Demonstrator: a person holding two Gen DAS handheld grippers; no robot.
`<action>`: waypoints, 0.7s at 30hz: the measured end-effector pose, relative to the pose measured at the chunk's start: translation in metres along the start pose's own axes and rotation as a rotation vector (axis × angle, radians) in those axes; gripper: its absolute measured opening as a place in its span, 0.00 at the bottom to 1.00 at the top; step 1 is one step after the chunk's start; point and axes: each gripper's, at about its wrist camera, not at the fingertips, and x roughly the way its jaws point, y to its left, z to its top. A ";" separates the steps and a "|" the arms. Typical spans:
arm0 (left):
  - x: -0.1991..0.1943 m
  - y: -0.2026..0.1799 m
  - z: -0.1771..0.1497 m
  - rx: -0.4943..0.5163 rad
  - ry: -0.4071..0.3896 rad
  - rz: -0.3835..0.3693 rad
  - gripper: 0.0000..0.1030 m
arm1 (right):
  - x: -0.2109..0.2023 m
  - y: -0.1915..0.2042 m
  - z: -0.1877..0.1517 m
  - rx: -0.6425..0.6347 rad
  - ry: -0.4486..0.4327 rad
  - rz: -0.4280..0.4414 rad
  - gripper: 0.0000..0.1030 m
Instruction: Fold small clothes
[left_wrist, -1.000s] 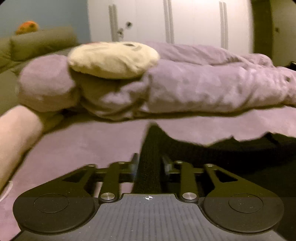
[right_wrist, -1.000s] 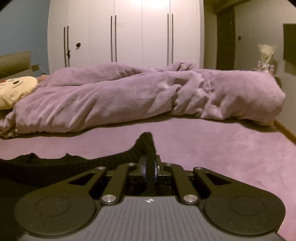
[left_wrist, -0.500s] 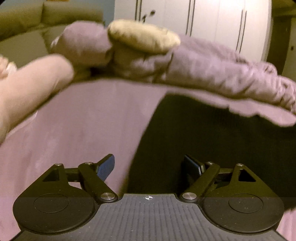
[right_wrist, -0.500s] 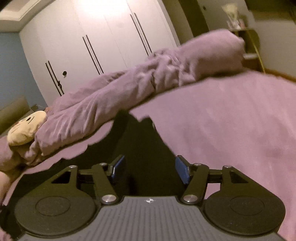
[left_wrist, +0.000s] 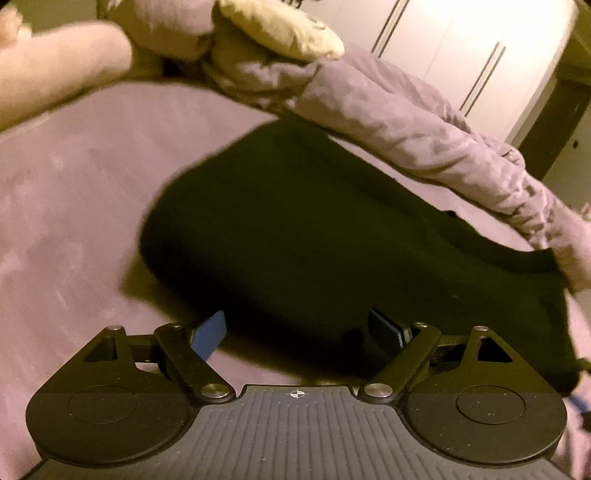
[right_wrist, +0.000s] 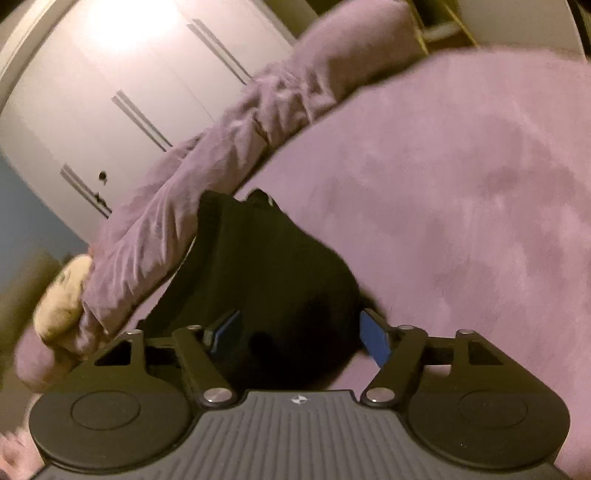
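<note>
A black knitted garment (left_wrist: 314, 229) lies folded on the purple bed sheet (left_wrist: 74, 184). In the left wrist view its near edge sits between the blue pads of my left gripper (left_wrist: 297, 328). That gripper is open, and neither pad presses the cloth. In the right wrist view the other end of the garment (right_wrist: 269, 266) bulges up between the fingers of my right gripper (right_wrist: 299, 328). Its jaws are opening, and both blue pads stand clear of the fabric. The far part of the garment runs up to the crumpled duvet.
A crumpled purple duvet (left_wrist: 388, 107) lies along the far side of the bed, with a cream plush toy (left_wrist: 280, 29) on it. A pale pink cushion-like shape (left_wrist: 55, 74) is at the far left. White wardrobe doors (right_wrist: 129, 74) stand behind. Bare sheet (right_wrist: 461, 184) spreads to the right.
Both grippers let go of the garment's ends and opened wide. The garment dropped onto the sheet. Both cameras rolled and tipped down toward the bed.
</note>
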 end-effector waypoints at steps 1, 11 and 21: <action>0.002 -0.001 -0.002 -0.020 0.016 -0.018 0.86 | 0.003 -0.002 0.001 0.030 0.011 0.010 0.72; 0.027 0.004 -0.003 -0.193 0.062 -0.080 0.86 | 0.043 -0.005 0.002 0.274 0.029 0.155 0.82; 0.033 0.018 0.007 -0.239 0.032 -0.031 0.86 | 0.021 0.016 0.011 0.060 -0.086 0.056 0.10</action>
